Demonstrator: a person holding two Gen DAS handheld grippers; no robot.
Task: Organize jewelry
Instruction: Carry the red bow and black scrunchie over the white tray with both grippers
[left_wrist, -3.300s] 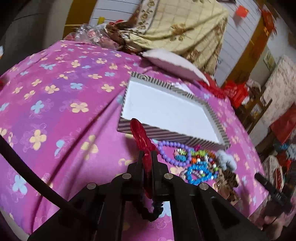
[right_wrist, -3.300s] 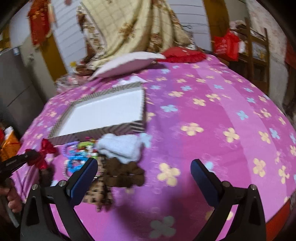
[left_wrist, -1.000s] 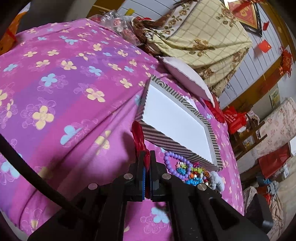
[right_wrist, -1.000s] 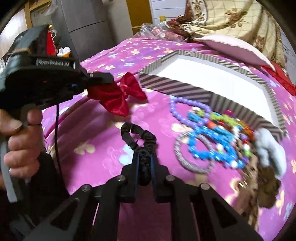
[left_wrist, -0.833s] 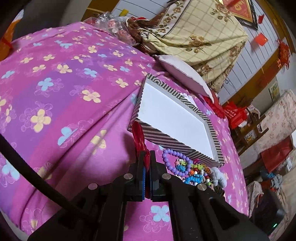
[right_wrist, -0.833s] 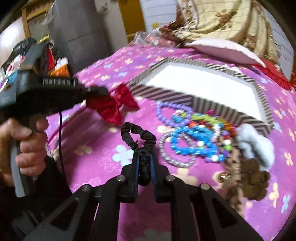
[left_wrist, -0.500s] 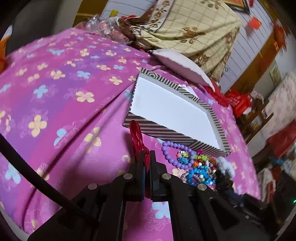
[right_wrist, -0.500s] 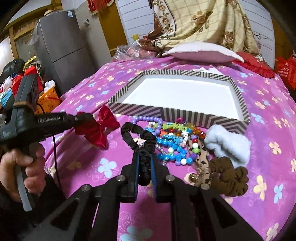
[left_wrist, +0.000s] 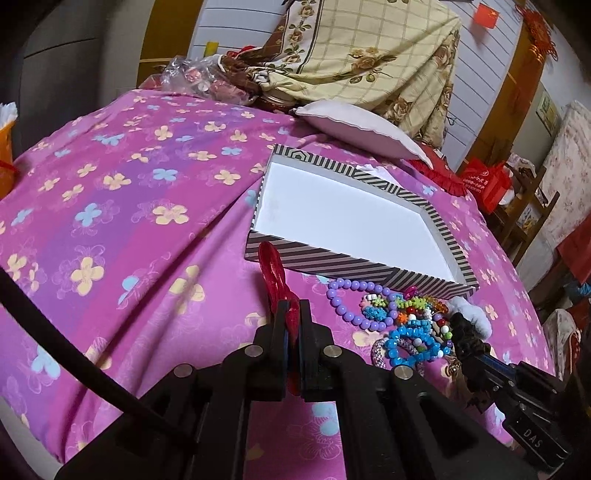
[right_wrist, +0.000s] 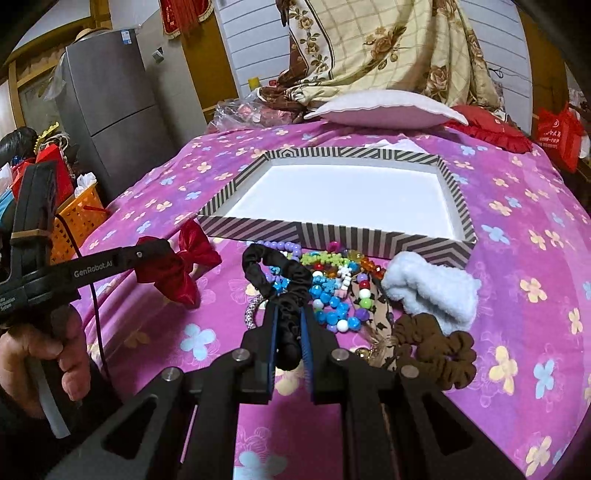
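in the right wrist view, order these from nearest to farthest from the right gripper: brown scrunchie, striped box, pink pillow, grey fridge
Measured from the right gripper, which is shut on the black scrunchie:
1. brown scrunchie, just to its right on the bedspread
2. striped box, ahead, beyond the beads
3. pink pillow, behind the box at the bed's far edge
4. grey fridge, off the bed, far left

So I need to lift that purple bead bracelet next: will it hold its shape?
Probably not. The purple bead bracelet lies as a loose loop of round beads, so it should sag. The beads look smooth, so they may slip. It lies against the other beaded bracelets and could drag them.
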